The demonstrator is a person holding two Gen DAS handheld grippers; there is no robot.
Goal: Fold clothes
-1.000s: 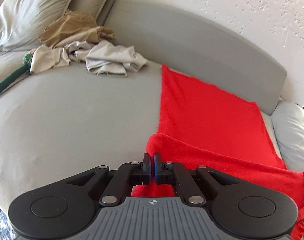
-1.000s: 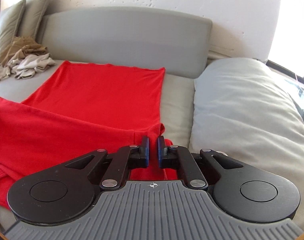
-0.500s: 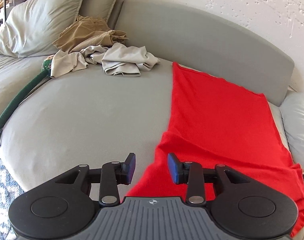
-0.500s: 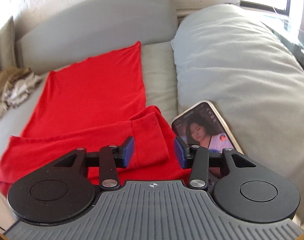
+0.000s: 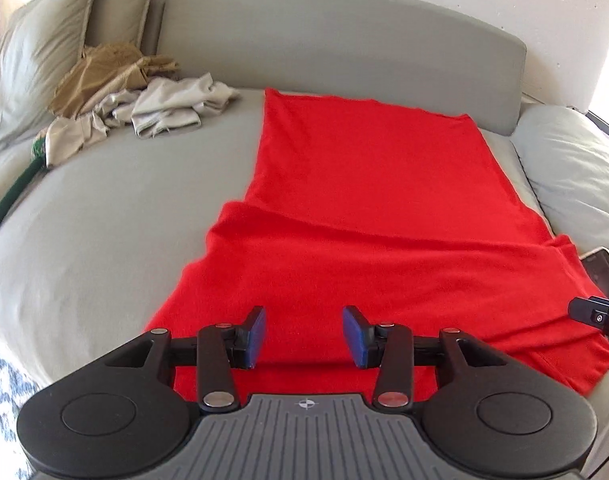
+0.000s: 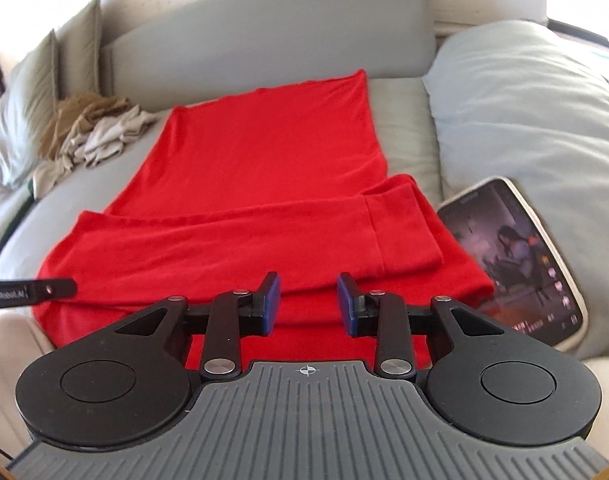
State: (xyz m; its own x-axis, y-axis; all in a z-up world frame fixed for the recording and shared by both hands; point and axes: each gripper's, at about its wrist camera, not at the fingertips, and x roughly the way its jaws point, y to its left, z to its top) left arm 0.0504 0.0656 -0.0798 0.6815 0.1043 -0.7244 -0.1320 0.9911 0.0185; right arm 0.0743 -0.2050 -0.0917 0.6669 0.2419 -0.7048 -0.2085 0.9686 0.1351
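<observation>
Your red garment (image 5: 368, 208) is a soft, matte knit, lying flat as a long rectangle up the grey sofa seat (image 5: 116, 216), its near end folded across with a hemmed sleeve cuff (image 6: 404, 232) at 3 o'clock. Your left gripper (image 5: 303, 332) hovers over the near edge, jaws opening, nothing pinched. Your right gripper (image 6: 307, 304) is closing, pads clear of the cloth. A crumpled beige clothes pile (image 5: 144, 96) sits at 10 o'clock; a lit phone (image 6: 516, 256) leans on the pale cushion (image 6: 524, 112). The writing on its screen is too small to read.
</observation>
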